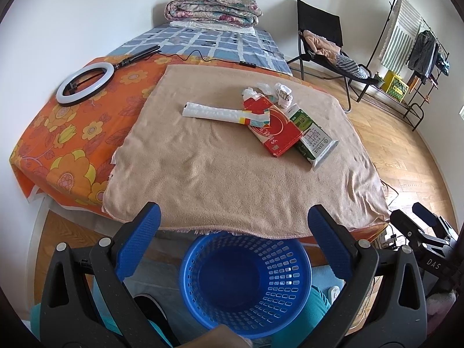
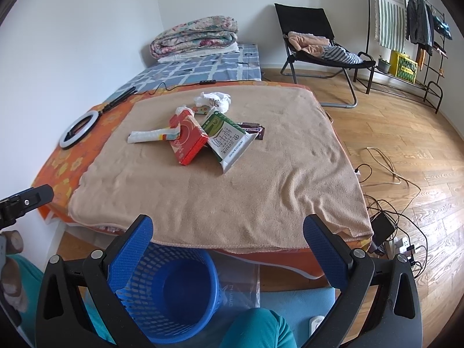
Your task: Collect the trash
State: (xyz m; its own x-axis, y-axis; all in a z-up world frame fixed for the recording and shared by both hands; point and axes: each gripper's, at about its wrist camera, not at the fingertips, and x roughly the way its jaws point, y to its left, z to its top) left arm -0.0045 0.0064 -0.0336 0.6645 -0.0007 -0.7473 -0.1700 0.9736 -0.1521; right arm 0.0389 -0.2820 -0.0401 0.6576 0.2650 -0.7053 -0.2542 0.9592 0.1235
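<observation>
We hold both grippers spread wide and empty over the blue bin (image 1: 245,285), which sits on the floor at six o'clock below the towel (image 1: 232,174). The trash lies heaped toward the towel's far side, around one o'clock from our left gripper (image 1: 235,242): a red box (image 1: 275,133), a green carton (image 1: 313,139), a white tube (image 1: 211,113) and crumpled tissue (image 1: 282,92). All of it looks light; the box seems stiff, so we would pinch it across its narrow sides. The tissue should crush softly. Only the view from our right gripper (image 2: 227,245) shows a dark wrapper (image 2: 255,129) behind the carton.
</observation>
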